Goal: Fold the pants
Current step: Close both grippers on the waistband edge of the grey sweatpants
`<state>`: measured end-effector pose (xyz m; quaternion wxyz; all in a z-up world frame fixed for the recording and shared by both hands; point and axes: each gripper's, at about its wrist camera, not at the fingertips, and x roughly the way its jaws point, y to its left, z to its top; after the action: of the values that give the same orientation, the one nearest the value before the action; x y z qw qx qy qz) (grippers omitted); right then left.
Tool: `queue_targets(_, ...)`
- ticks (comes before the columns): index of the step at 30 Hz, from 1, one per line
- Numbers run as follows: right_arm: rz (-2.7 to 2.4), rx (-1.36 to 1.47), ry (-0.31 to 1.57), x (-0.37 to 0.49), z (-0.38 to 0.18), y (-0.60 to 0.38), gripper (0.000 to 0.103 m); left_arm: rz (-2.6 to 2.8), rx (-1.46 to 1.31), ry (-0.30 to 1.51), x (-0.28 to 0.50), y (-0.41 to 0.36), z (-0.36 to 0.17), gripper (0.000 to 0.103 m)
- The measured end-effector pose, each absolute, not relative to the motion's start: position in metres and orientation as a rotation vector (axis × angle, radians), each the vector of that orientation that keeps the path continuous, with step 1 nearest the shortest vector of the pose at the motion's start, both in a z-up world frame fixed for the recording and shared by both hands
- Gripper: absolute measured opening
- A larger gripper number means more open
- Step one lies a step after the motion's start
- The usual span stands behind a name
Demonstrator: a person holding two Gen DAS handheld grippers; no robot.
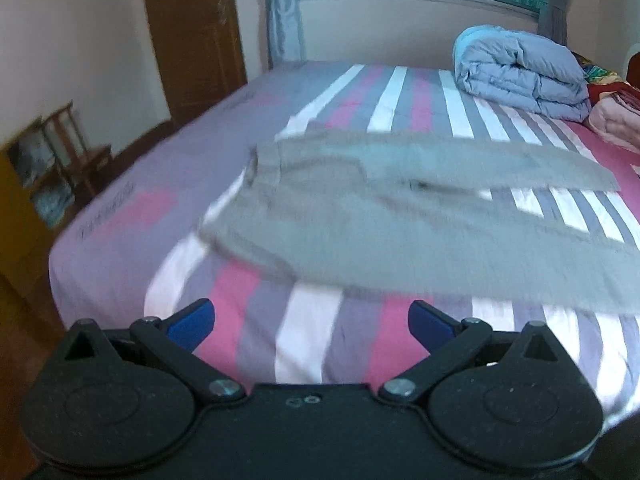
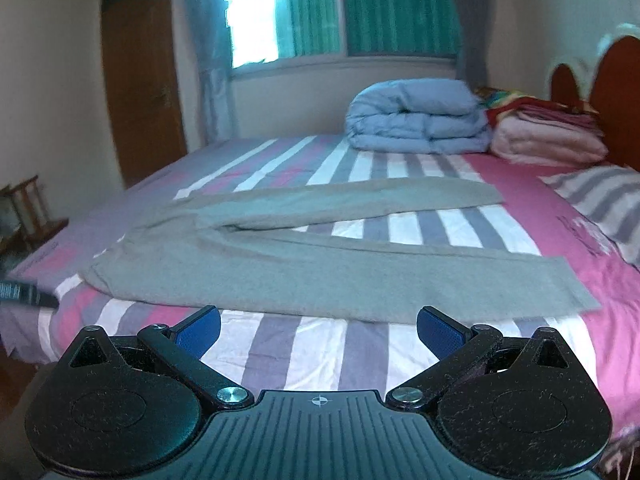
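A pair of grey knit pants (image 2: 304, 256) lies flat across mid-frame on a striped pink, white and grey bed (image 2: 320, 352), legs splayed in a V, long axis left to right, waistband at left. The left gripper (image 1: 311, 326) and right gripper (image 2: 318, 330) both hover just short of the near leg, blue fingers spread wide, holding nothing. Neither looks clearly nearer. No containers show.

The near leg of the pants (image 1: 400, 240) runs off the right edge of the left wrist view, so its cuff is cut off there, and the whole cloth is smeared by blur. A dark object (image 2: 28, 294) at the left edge of the right wrist view is cropped and too blurred to name. The shelf (image 1: 44, 168) holds things too blurred to identify.
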<state>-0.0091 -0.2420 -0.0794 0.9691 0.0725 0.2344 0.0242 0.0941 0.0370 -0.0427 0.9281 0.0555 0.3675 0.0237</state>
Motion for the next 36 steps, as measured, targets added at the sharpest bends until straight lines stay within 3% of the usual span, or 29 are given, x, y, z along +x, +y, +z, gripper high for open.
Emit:
queue_targets(7, 0.196, 0.012, 0.445, 0.082, -0.043, -0.248, 0.103, 0.071, 0.22, 0.722, 0.2, 0.035, -0.015, 0.097)
queue_targets(14, 0.343, -0.073, 0.493, 0.215, -0.028, -0.246, 0.103, 0.114, 0.301, 0.772, 0.321, 0.056, -0.039, 0.095)
queue_targets(25, 0.502, -0.277, 0.657, 0.436, -0.088, -0.202, 0.103, 0.203, 0.283, 0.927, 0.475, 0.131, -0.114, 0.091)
queue_targets(33, 0.565, -0.33, 0.734, 0.569, -0.128, -0.166, 0.103, 0.173, 0.282, 0.984, 0.534, 0.149, -0.161, 0.091)
queue_targets(35, 0.565, -0.345, 0.734, 0.593, -0.133, -0.159, 0.103, 0.142, 0.259, 0.989, 0.543, 0.152, -0.168, 0.088)
queue_targets(36, 0.566, -0.349, 0.745, 0.606, -0.138, -0.156, 0.103, 0.115, 0.239, 0.998, 0.548, 0.154, -0.171, 0.078)
